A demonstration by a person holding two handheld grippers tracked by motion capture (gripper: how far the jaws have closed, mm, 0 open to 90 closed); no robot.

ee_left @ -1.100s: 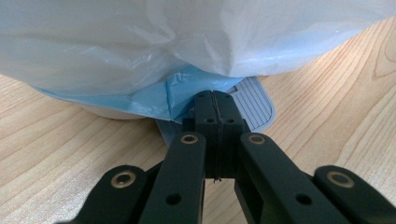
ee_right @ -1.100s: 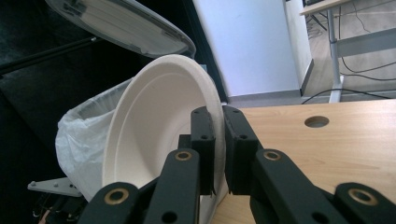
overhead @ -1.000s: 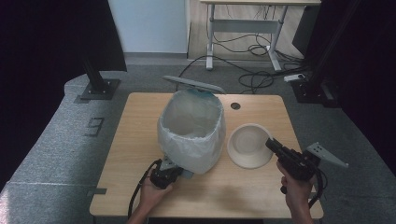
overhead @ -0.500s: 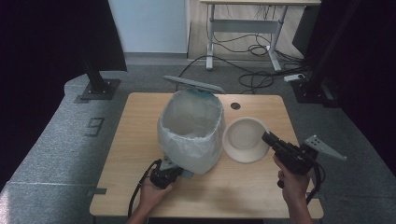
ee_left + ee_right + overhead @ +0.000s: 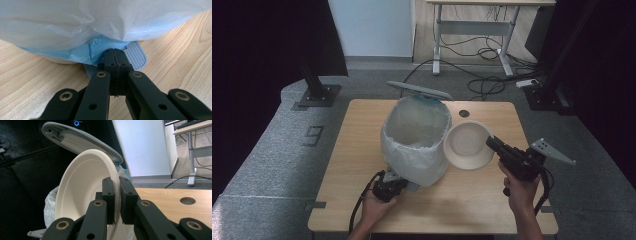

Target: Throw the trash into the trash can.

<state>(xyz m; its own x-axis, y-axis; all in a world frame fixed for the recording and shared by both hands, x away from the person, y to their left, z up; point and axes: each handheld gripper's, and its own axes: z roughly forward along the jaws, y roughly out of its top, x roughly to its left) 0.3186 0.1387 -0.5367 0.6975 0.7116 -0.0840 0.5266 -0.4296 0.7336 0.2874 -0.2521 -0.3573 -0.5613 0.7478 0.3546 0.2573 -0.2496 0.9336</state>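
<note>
Cream-white and shallow, the bowl point(image 5: 468, 145) is pinched at its rim by the right hand-held gripper point(image 5: 493, 143), whose jaws are closed on that rim, one pad on each face of the wall, as the right gripper view shows point(image 5: 117, 202). In that view the bowl point(image 5: 82, 195) stands tipped up on edge, its hollow side turned toward the camera's left and its rim plane close to upright; from the high view its open face looks up and toward the bin point(image 5: 416, 140), which it nearly touches at the bin's right side. The bin, lined with a pale plastic bag point(image 5: 100, 22) over a blue one, stands mid-counter point(image 5: 362, 130) with its grey lid point(image 5: 419, 90) raised behind the opening. The left hand-held gripper point(image 5: 398, 181) lies low at the bin's near base; its jaws are fully shut with nothing between them point(image 5: 115, 53), the tips resting on the ribbed grey pedal point(image 5: 136, 53) that juts from under the bin.
</note>
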